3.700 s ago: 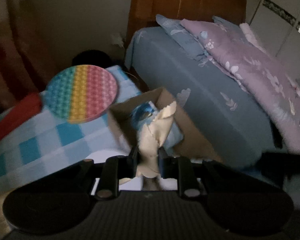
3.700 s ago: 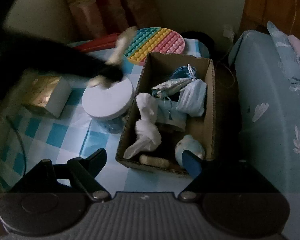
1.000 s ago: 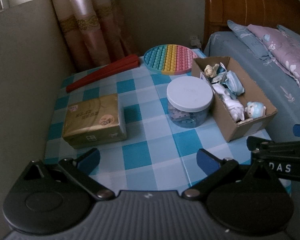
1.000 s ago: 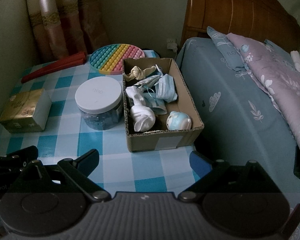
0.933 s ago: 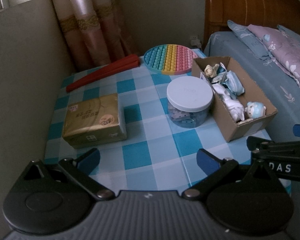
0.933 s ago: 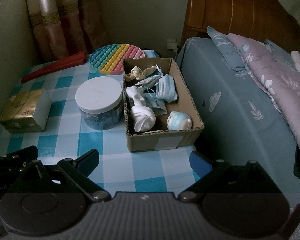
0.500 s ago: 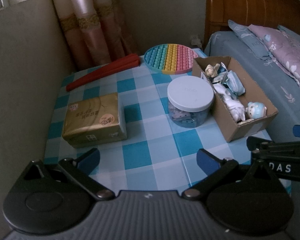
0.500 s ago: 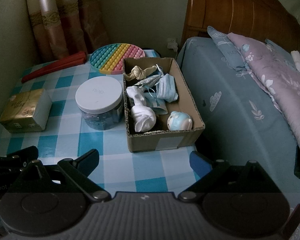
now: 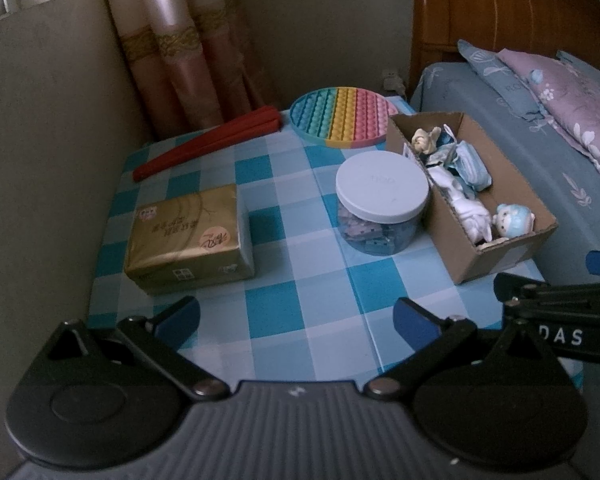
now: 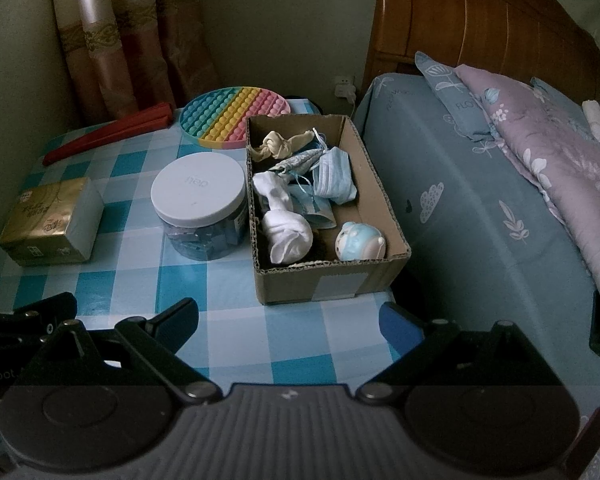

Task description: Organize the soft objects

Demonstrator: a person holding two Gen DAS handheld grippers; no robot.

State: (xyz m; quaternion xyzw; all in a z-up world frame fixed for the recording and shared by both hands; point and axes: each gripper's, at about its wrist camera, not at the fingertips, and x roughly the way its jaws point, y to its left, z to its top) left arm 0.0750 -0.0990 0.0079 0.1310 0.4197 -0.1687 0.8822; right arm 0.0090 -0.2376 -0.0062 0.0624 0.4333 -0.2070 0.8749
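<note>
Soft items gathered in box, both tongs empty

Soft objects are seen collected inside the cardboard box, which stands at the right edge of the checked surface, just beside the bed. At the far end of the box a knotted beige cloth is lodged; next to it a blue face mask is crumpled against the right-hand side. A white rolled sock is laid along the left wall, and a small pale-blue plush toy is set in the near right corner. A patterned grey-blue piece of fabric is tucked between cloth and mask.

The left tongs are held spread wide above the near part of the surface, with nothing between the blue-tipped fingers. The right tongs are likewise held apart and empty, just short of the box's near wall.

Touching the box's left wall, a clear jar with a white lid is placed. A gold tissue pack is found further left, well apart from the jar. Behind the box a round rainbow pop mat is laid flat, and a red folded fan is stretched beside it towards the curtain.
</note>
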